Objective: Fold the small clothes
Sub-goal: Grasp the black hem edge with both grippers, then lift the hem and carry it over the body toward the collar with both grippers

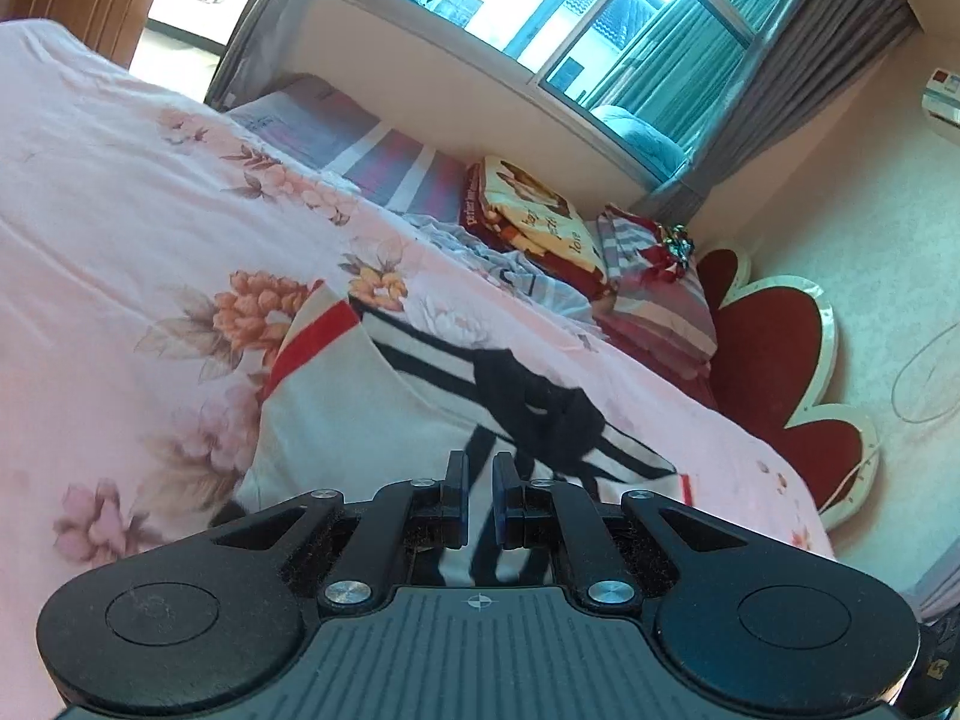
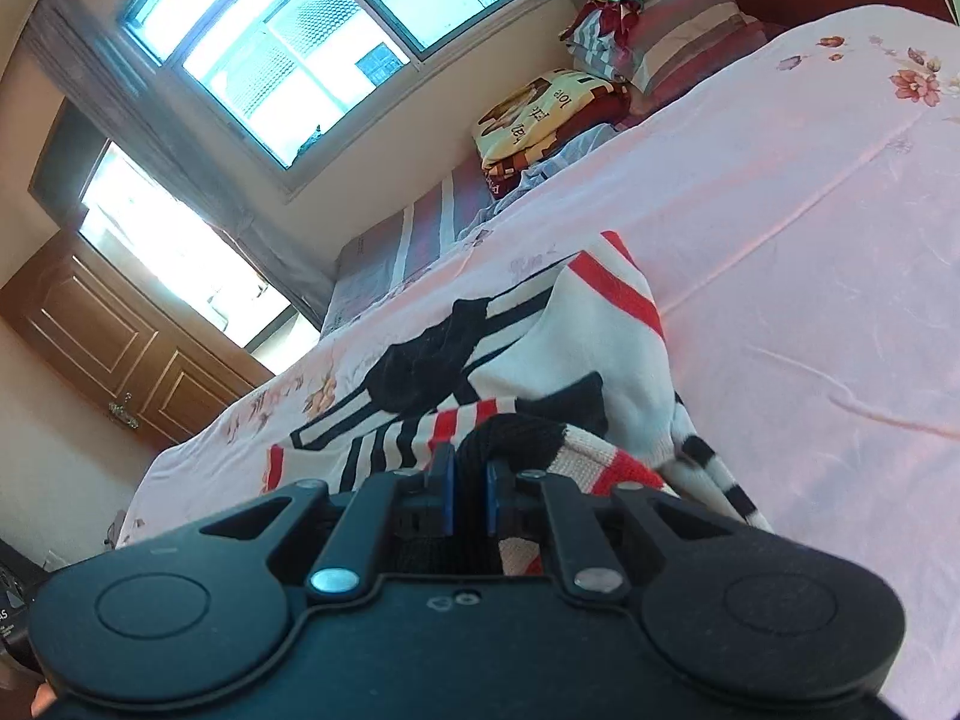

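A small white sweater (image 1: 360, 414) with black and red stripes and a black patch lies on the pink floral bedsheet (image 1: 120, 192). My left gripper (image 1: 479, 468) sits low at the sweater's near edge, its jaws nearly closed with striped fabric between them. In the right wrist view the same sweater (image 2: 588, 348) is bunched up. My right gripper (image 2: 470, 471) is shut on a black ribbed cuff of the sweater, with a red-and-white striped sleeve (image 2: 600, 462) draped beside it.
Folded blankets (image 1: 534, 216) and striped pillows (image 1: 654, 294) are piled at the head of the bed by a red flower-shaped headboard (image 1: 780, 354). A window (image 1: 588, 18) and a wooden door (image 2: 120, 348) lie beyond the bed. The sheet (image 2: 810, 240) spreads to the right of the sweater.
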### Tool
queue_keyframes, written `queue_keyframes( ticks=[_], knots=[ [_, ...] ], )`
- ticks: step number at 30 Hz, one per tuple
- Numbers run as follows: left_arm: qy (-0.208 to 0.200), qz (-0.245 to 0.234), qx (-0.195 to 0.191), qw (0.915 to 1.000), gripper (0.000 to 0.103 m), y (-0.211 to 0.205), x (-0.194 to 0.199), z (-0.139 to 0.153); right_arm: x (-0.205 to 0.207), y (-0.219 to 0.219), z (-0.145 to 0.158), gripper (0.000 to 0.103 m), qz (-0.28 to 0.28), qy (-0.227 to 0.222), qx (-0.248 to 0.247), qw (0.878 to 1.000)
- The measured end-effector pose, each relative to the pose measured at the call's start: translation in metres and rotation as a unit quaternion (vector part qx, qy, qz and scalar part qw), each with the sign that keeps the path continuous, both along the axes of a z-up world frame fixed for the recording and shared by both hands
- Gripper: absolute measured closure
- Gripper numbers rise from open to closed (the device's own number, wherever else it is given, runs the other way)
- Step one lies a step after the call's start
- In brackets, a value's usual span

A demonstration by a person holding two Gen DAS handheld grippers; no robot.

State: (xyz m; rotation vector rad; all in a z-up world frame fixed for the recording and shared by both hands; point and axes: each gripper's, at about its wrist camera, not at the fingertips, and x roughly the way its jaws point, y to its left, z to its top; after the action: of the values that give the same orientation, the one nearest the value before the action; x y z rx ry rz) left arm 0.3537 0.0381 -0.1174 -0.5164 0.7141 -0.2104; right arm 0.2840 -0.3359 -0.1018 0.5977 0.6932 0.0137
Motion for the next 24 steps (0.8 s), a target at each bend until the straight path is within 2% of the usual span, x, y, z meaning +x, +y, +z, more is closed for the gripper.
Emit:
queue_keyframes(
  ticks=[3,5,7,9,10,12,13,14,16,18,21,22,23,24],
  knots=[
    [0.014,0.0,0.03,0.9994,0.095,-0.008,0.04,-0.012,0.039,-0.006,-0.016,0.093,-0.011,0.012,-0.002,1.0],
    [0.017,0.001,0.067,0.9976,0.095,-0.009,0.051,-0.015,0.059,-0.013,-0.029,0.094,-0.028,0.026,-0.012,0.999],
    [0.041,-0.027,0.075,0.996,0.095,-0.007,0.057,-0.022,0.074,-0.022,-0.048,0.093,-0.031,0.061,-0.002,0.998],
    [0.057,-0.048,0.087,0.9934,0.094,-0.006,0.051,-0.028,0.079,-0.025,-0.057,0.086,-0.016,0.077,0.014,0.997],
    [0.058,-0.057,0.096,0.992,0.093,-0.004,0.044,-0.03,0.078,-0.025,-0.057,0.079,-0.009,0.073,0.015,0.997],
    [0.059,-0.064,0.104,0.9908,0.068,0.001,0.031,-0.032,0.072,-0.025,-0.052,0.064,-0.002,0.059,0.011,0.998],
    [0.054,-0.061,0.102,0.9914,0.028,0.004,0.023,-0.032,0.067,-0.026,-0.047,0.048,-0.002,0.05,0.007,0.999],
    [0.041,-0.051,0.108,0.992,0.009,0.007,0.012,-0.031,0.064,-0.027,-0.043,0.038,-0.002,0.042,0.0,0.999],
    [0.015,-0.051,0.126,0.9906,0.008,0.005,0.0,-0.029,0.059,-0.027,-0.035,0.039,0.008,0.034,-0.019,0.999],
    [0.016,-0.064,0.132,0.9891,0.01,0.001,-0.004,-0.032,0.056,-0.027,-0.03,0.04,0.017,0.026,-0.033,0.999],
    [0.017,-0.077,0.136,0.9875,0.037,-0.006,-0.002,-0.041,0.055,-0.02,-0.026,0.04,0.029,0.021,-0.073,0.997],
    [0.019,-0.081,0.137,0.9871,0.054,-0.008,-0.002,-0.044,0.057,-0.017,-0.026,0.041,0.037,0.022,-0.088,0.995],
    [0.021,-0.084,0.14,0.9864,0.062,-0.011,-0.002,-0.046,0.058,-0.013,-0.027,0.042,0.047,0.021,-0.104,0.993],
    [0.019,-0.086,0.145,0.9855,0.063,-0.013,-0.003,-0.047,0.059,-0.009,-0.027,0.042,0.055,0.019,-0.121,0.991]
  ],
)
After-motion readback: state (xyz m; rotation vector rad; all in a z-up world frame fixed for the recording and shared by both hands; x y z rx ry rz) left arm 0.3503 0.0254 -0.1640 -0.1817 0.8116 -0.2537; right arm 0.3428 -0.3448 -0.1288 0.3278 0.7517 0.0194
